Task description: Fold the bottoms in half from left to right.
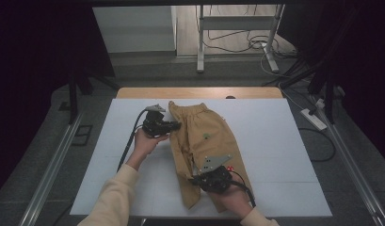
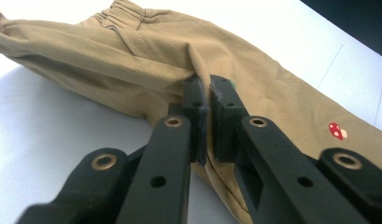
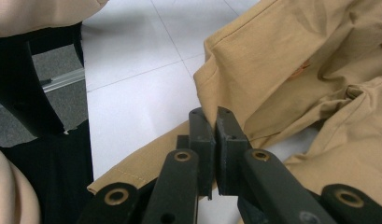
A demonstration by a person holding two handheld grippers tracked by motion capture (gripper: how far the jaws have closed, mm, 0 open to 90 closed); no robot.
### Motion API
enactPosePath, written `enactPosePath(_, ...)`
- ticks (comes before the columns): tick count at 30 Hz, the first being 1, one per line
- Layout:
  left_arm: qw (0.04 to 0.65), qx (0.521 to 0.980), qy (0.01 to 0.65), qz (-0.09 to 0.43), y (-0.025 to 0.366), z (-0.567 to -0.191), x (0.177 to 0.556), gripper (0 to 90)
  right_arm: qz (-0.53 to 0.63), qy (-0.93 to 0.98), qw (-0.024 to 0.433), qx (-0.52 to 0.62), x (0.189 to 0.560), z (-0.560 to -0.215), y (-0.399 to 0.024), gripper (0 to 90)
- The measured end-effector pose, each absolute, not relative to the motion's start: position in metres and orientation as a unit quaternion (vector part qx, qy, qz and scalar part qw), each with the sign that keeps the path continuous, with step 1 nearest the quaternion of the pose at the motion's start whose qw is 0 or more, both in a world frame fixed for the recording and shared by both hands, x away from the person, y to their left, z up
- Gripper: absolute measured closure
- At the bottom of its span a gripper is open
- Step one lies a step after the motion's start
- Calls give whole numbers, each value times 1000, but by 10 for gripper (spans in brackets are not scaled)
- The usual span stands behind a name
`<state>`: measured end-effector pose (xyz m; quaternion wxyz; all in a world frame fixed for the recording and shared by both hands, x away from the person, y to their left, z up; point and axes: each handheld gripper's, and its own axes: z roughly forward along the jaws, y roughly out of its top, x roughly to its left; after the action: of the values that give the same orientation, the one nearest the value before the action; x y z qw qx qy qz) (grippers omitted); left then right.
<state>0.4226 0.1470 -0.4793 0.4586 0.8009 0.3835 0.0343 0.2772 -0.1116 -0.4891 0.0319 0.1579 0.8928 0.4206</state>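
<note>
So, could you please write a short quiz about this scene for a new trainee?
1. True or false: the small tan cotton trousers lie on the white foam board.
2. What does the left gripper pinch? A) a fold of the trousers B) a cable C) nothing
3. Fill in: the small print on the fabric seen in the left gripper view is a red ____.

Key: 1 true. 2 A. 3 mushroom. The right gripper also grips the cloth, at a leg edge.
</note>
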Motion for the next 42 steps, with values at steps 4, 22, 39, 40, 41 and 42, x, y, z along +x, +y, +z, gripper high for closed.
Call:
enactPosePath(4, 460, 801, 382, 36, 145, -478, 423, 854, 420, 893, 34, 161, 277, -489, -115, 866)
enactPosePath(22, 458, 805, 377, 33, 130, -476, 425, 854, 430, 884, 46, 177, 275, -483, -140, 866)
enactPosePath(39, 460, 806, 371, 29, 109, -472, 431, 852, 432, 877, 55, 202, 276, -482, -165, 866)
enactPosePath(40, 459, 807, 370, 29, 108, -472, 431, 852, 433, 877, 56, 203, 276, -482, -166, 866)
enactPosePath(41, 459, 807, 370, 28, 107, -472, 431, 852, 432, 877, 56, 204, 276, -481, -168, 866)
enactPosePath(42, 459, 808, 370, 28, 107, -472, 431, 852, 433, 876, 57, 206, 276, -481, -169, 866)
